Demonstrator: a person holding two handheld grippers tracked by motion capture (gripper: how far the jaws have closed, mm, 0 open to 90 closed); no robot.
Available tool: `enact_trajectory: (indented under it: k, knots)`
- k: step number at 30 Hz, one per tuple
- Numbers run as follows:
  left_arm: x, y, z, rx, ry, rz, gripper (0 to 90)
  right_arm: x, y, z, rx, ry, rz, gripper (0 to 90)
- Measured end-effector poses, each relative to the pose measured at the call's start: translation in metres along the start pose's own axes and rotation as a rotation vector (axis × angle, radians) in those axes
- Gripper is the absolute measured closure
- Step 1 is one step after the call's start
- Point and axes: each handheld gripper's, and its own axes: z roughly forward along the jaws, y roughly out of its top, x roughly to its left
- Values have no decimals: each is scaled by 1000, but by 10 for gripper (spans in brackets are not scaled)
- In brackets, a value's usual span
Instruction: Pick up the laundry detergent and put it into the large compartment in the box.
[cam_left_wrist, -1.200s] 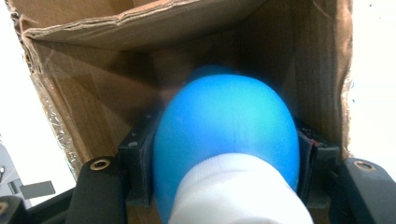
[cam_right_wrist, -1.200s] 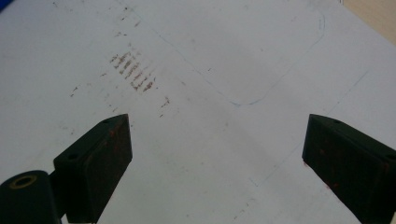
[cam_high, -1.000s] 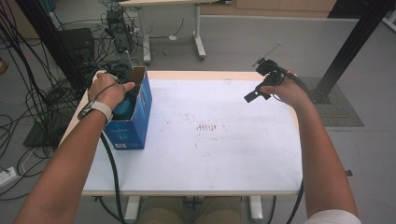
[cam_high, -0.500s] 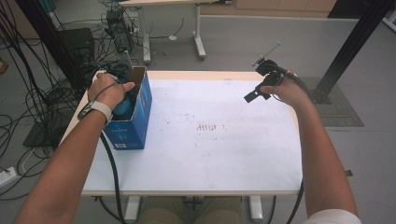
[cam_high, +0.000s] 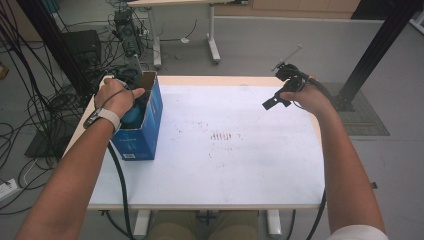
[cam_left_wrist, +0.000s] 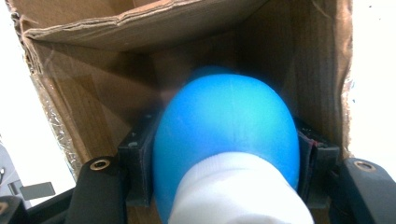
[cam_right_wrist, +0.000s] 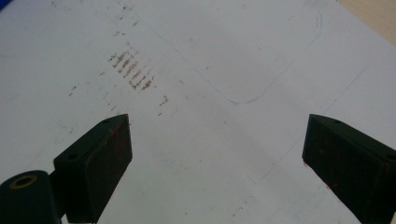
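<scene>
A blue cardboard box (cam_high: 145, 131) stands open-topped at the left end of the white table (cam_high: 225, 170). My left gripper (cam_left_wrist: 224, 147) reaches down into the box, shut on a blue rounded object (cam_left_wrist: 224, 126) with a white end; both pads press its sides. In the high view the person's left hand (cam_high: 114, 95) covers that gripper, and a bit of the blue object (cam_high: 131, 115) shows at the box's mouth. My right gripper (cam_high: 280, 93) hovers above the table's far right corner. Its jaws stand wide open over bare tabletop (cam_right_wrist: 217, 123).
Brown smudge marks (cam_high: 220, 136) and a faint pencilled outline (cam_right_wrist: 261, 84) mark the tabletop. Cables (cam_high: 30, 115) and equipment crowd the floor to the left. A second table's legs (cam_high: 212, 35) stand behind, and a black post (cam_high: 375, 45) rises at the right.
</scene>
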Motion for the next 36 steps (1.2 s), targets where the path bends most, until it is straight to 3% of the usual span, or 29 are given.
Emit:
enact_trajectory:
  k: [36]
  knots:
    - [0,-1,1,-7,0,-1,371,1,1,1,6,-4,-2,83]
